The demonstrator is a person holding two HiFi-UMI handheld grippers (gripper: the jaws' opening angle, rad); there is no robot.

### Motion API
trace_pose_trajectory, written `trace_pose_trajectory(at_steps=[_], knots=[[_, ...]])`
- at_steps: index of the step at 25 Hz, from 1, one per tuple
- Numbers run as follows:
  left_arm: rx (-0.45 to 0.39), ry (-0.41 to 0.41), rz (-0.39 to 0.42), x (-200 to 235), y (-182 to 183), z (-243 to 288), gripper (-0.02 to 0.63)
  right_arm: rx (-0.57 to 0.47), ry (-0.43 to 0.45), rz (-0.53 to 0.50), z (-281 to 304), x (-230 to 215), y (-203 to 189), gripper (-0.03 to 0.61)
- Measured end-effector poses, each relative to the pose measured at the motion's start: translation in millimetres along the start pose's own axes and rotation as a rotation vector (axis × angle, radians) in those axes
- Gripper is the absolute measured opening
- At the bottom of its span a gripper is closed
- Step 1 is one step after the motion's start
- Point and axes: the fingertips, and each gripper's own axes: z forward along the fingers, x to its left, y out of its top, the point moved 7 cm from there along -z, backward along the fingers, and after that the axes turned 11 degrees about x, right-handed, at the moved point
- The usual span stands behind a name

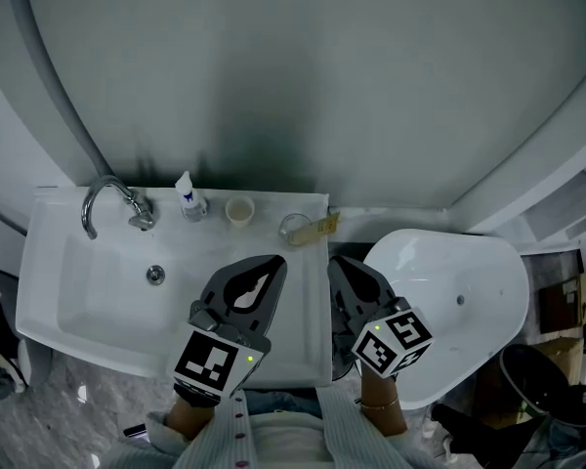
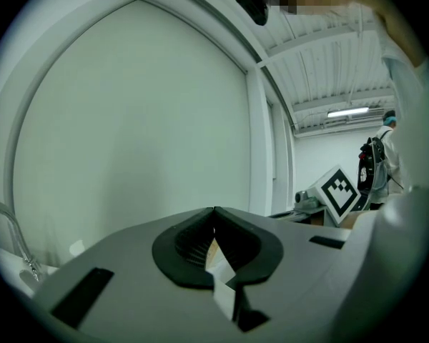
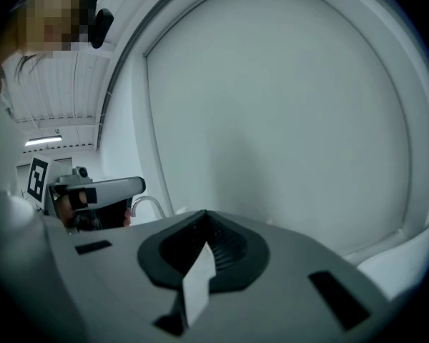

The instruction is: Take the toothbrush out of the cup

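Above the sink (image 1: 78, 296) front | left gripper (image 1: 277, 259), right gripper (image 1: 334, 260) both closed, empty | step: approach | next: open jaws, reach cup (image 1: 294, 229), pinch toothbrush (image 1: 323, 225)

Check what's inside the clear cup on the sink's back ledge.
A yellowish toothbrush sticks out rightward from the clear cup; its end inside is too small to see.

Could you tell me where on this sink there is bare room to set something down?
Free: the white basin around its drain. Crowded: the back ledge, where chrome faucet, white bottle, beige cup and clear cup line up.
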Motion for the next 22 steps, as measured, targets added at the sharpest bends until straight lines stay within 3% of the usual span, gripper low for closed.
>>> trace_pose_trajectory(at_steps=[22], knots=[[0.081, 0.005, -0.031, 26.1, -18.5, 48.4, 0.017, 0.124, -0.008, 0.104, 50.6, -47.5, -32.7, 0.03]])
